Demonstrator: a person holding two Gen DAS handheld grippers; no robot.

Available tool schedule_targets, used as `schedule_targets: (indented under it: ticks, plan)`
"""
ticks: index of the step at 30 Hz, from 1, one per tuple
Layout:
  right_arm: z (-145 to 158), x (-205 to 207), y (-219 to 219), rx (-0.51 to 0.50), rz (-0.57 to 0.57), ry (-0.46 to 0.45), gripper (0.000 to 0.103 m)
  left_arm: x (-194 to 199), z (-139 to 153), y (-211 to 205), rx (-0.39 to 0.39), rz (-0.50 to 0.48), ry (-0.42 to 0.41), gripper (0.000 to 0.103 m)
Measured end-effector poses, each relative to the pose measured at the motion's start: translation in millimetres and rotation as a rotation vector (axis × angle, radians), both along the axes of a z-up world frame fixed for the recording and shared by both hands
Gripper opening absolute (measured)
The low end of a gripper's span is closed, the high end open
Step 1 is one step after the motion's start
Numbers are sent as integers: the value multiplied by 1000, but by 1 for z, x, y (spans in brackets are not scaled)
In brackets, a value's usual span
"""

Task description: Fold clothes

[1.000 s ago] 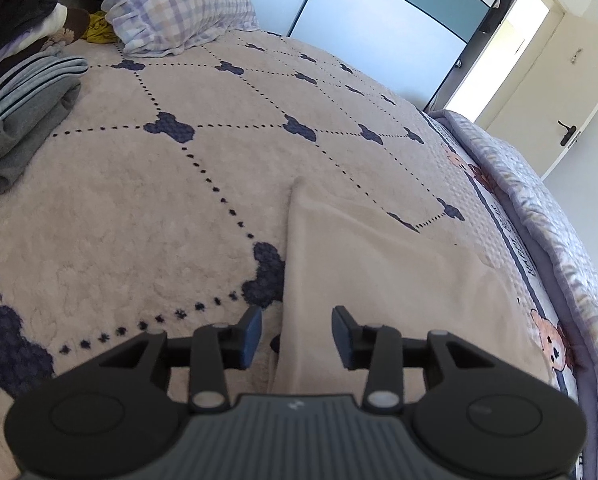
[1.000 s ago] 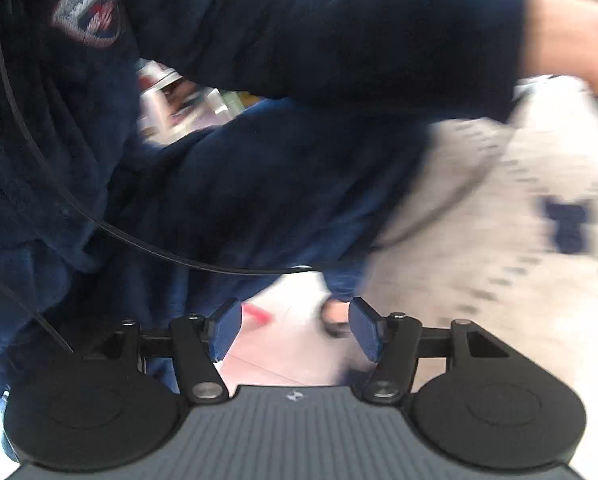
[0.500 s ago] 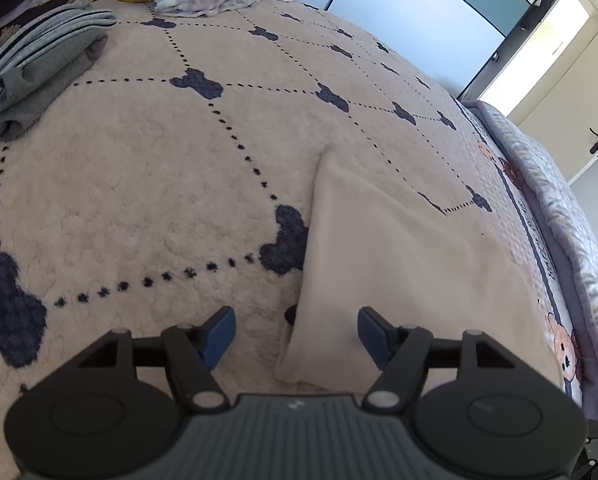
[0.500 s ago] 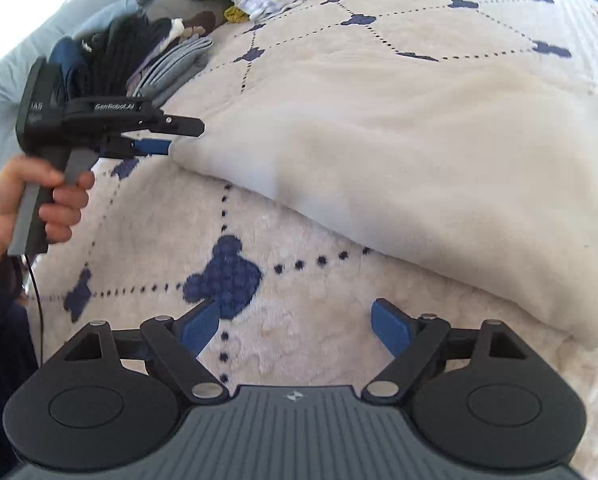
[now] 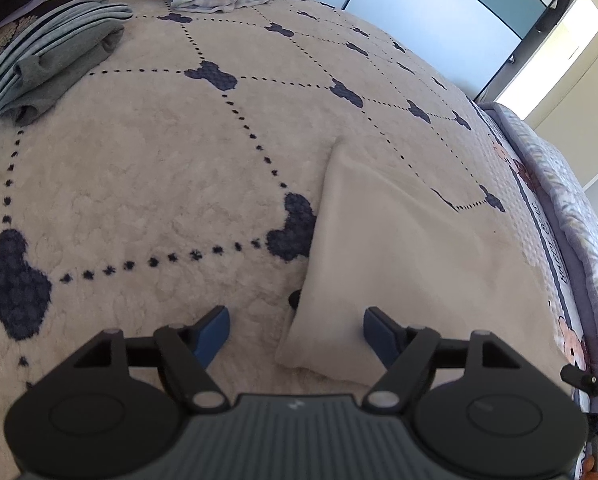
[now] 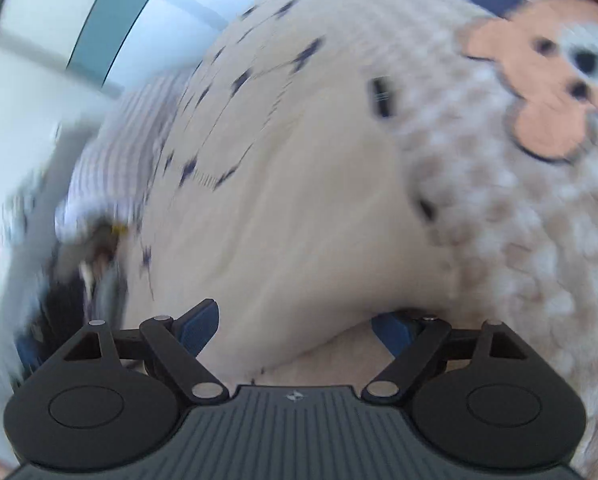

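The cream garment (image 5: 411, 264) lies flat on the bed blanket (image 5: 139, 176), long axis running away from the left gripper (image 5: 297, 330); both that and the right gripper (image 6: 295, 330) gape wide, holding nothing.

The bed cover (image 5: 147, 168) is thick, nubbly fleece, matt, with tufted navy motifs. On it lies a cream garment (image 5: 399, 264) of smoother, soft plush cloth. At ten o'clock, folded clothes (image 5: 47, 68) look like ribbed knit and grey jersey. The left gripper (image 5: 297, 328) is matt black plastic with blue rubbery fingertips (image 5: 213, 330) and small shiny metal pins.
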State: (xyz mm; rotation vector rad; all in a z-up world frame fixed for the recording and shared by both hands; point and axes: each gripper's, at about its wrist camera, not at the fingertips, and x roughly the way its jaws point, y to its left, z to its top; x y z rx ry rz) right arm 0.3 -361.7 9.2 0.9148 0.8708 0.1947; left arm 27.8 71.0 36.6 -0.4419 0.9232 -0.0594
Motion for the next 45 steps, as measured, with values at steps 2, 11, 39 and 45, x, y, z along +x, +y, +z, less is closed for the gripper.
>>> schedule_targets:
  ticks: [2,11,39,45]
  plan:
    - [-8,-6,-9,79,-105,1,86,-2,1,-3,11,8,-8,76]
    - [-3,-20,12,-122,-227,-13,34,-19,34,-50,299,-78,-259,76]
    - [0,-26,20,-87,-286,-43,41,-1,-2,-141,235,-468,-248,84]
    - [20,-25,35,-199,-237,-154,26,-3,-4,-143,266,-480,-245,84]
